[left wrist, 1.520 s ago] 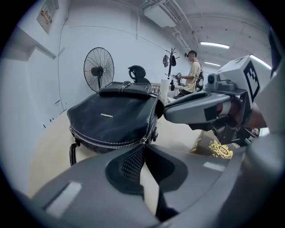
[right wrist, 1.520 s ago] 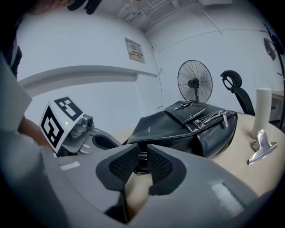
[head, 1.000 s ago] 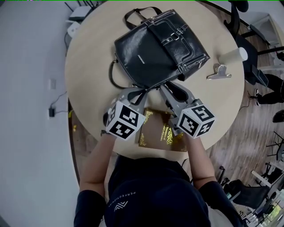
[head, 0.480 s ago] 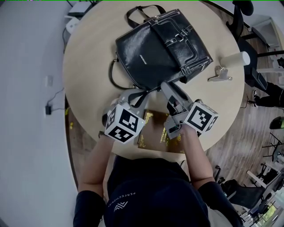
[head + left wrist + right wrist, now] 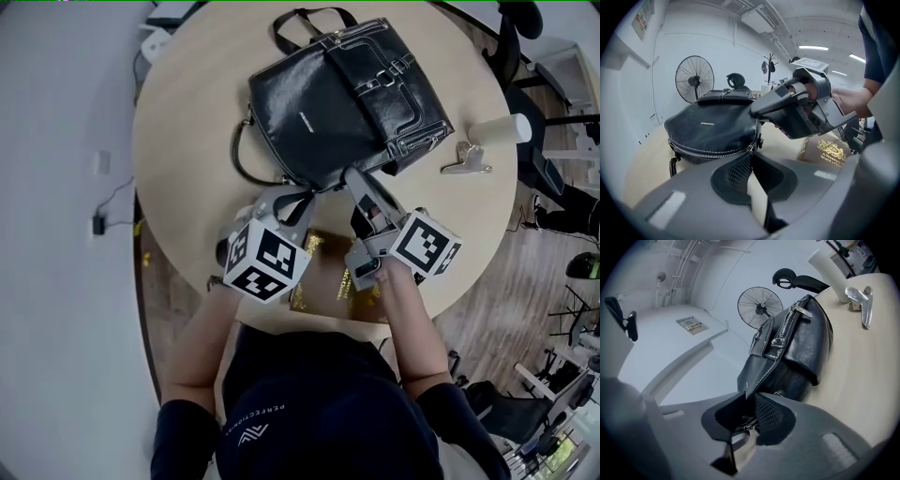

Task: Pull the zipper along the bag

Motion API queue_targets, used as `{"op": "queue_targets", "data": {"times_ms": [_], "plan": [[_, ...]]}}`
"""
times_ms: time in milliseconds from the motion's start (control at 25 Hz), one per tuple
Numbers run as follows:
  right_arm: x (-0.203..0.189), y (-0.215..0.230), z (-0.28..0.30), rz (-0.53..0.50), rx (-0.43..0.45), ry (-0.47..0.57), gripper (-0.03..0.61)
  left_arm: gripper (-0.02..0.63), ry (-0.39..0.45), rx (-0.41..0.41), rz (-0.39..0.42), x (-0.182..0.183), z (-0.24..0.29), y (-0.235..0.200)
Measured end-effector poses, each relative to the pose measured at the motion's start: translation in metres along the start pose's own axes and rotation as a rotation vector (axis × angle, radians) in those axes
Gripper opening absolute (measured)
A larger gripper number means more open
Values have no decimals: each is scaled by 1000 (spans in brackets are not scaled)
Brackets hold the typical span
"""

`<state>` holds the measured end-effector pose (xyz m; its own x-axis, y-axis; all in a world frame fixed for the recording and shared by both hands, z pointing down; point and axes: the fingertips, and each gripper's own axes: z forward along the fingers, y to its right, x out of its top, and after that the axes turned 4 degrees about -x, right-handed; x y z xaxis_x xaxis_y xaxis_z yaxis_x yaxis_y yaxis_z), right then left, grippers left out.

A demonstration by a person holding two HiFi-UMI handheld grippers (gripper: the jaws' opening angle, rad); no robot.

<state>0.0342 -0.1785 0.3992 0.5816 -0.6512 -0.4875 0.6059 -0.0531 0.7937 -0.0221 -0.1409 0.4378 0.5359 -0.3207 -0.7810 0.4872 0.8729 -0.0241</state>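
Bag point(image 5: 337, 94), black leather, lies flat on the far half of the round, pale wood bench point(image 5: 187, 122), with its zipper point(image 5: 712, 151) along the near side. The left hand-held gripper point(image 5: 300, 192) is clamped on the bag's near corner. The right hand-held gripper point(image 5: 353, 178) has just been closing, and its jaws pinch the zipper pull point(image 5: 749, 423). A white cup point(image 5: 497, 129) and a metal clip point(image 5: 466, 159) sit to the right. At the near edge, a brown book point(image 5: 829, 150) reads "A Treasury of World's" in gold. Plank floor point(image 5: 497, 272) shows at the right, and a pedestal fan point(image 5: 694, 78) stands far off.
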Motion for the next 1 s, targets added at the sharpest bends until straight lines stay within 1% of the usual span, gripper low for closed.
{"op": "queue_targets", "data": {"times_ms": [80,240,400,760,1000], "plan": [[2,-2,-2,-13,9,6,54,29,-3,10,-2,2,-1,1],[4,-1,-6,3,14,20,38,29,-18,42,2,5,-2,1],[7,-2,-7,-23,18,35,29,29,-29,83,-2,6,-6,-3],[7,-2,-8,-51,14,40,26,28,-50,125,-1,1,-19,-16],[7,-2,-8,-60,12,38,26,28,-53,134,11,1,-27,-26]]}}
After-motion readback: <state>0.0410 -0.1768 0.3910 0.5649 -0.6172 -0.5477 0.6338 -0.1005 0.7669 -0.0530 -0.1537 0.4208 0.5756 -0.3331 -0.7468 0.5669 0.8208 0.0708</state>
